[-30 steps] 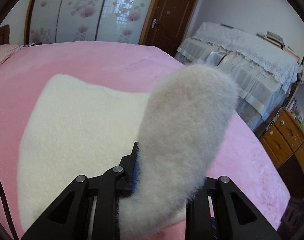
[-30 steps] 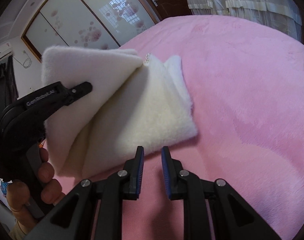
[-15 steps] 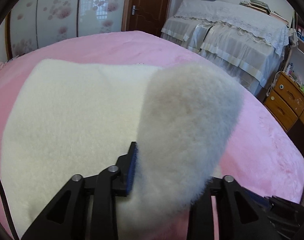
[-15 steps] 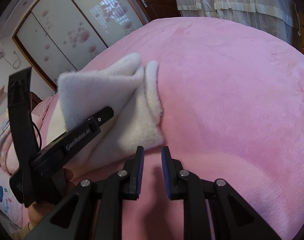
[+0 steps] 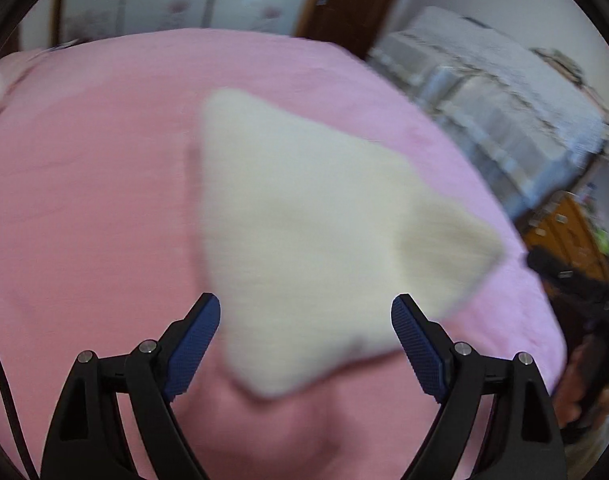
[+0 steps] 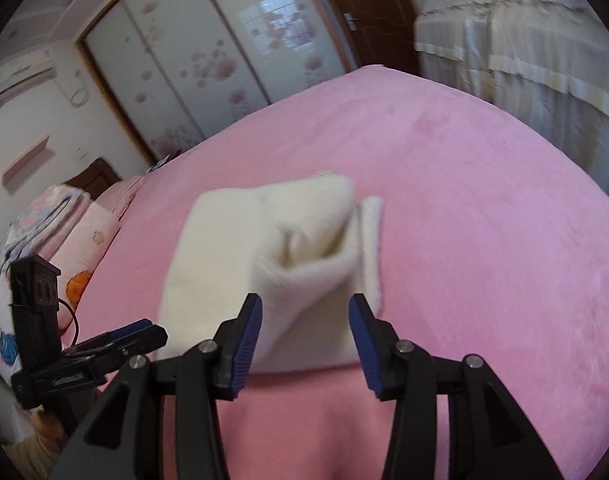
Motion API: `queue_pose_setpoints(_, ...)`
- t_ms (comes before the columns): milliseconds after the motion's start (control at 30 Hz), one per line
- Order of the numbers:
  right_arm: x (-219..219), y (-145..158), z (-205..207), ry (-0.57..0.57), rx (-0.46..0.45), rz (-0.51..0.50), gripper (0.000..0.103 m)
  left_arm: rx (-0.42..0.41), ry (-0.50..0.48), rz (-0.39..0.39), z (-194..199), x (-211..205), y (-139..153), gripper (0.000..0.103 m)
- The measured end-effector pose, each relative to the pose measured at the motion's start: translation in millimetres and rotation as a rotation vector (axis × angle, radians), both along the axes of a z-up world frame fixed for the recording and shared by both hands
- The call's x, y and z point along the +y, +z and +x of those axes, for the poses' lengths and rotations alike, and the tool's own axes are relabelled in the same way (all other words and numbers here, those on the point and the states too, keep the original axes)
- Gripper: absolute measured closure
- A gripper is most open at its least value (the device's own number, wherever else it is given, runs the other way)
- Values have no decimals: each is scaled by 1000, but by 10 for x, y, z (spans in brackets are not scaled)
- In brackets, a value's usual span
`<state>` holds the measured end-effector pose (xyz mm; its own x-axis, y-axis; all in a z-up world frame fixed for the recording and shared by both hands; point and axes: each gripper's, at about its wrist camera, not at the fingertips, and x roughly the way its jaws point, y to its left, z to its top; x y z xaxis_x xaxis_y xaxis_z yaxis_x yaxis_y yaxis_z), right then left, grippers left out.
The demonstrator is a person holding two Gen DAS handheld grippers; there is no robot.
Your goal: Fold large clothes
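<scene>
The cream fleece garment looks thick, soft and springy, likely to unfold; best pinched at a doubled edge; left gripper and right gripper, jaws just opened, stand spread and empty.

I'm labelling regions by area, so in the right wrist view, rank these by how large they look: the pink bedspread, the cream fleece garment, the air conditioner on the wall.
1. pink bedspread, by far the largest.
2. cream fleece garment.
3. air conditioner, smallest, though it is farther away and cut by the picture's edge.
</scene>
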<state>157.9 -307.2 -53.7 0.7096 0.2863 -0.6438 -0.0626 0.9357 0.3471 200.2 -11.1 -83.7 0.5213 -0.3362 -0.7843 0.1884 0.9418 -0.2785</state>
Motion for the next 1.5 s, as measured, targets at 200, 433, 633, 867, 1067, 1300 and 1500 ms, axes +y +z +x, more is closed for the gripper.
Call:
queue_pose_setpoints(200,331,-81,628,83,130,-124,52,101,64,-11,220,334,-259,17)
queue_pose_setpoints(433,208,-181,671,47,141,-166,93,68,-10,45,436,-70,-233,44)
queue_pose_setpoints(633,-125,-908,524,-36,245,-87,92,48,-52,167,394,-344,-408,50)
queue_pose_setpoints(867,-265,-649,487,-72,222,-18,73,73,-104,183,369,-343,-183,35)
queue_pose_setpoints(1067,-323,-336,952,-71,152,-34,43,10,-28,146,802,-123,71,26)
queue_pose_setpoints(1300,-394,-671,1942,-134,262,-18,43,84,90,41,1602,99,-124,31)
queue_pose_setpoints(1500,-370,-734,2141,-84,258,-40,87,85,65,40,1798,-20,-201,40)
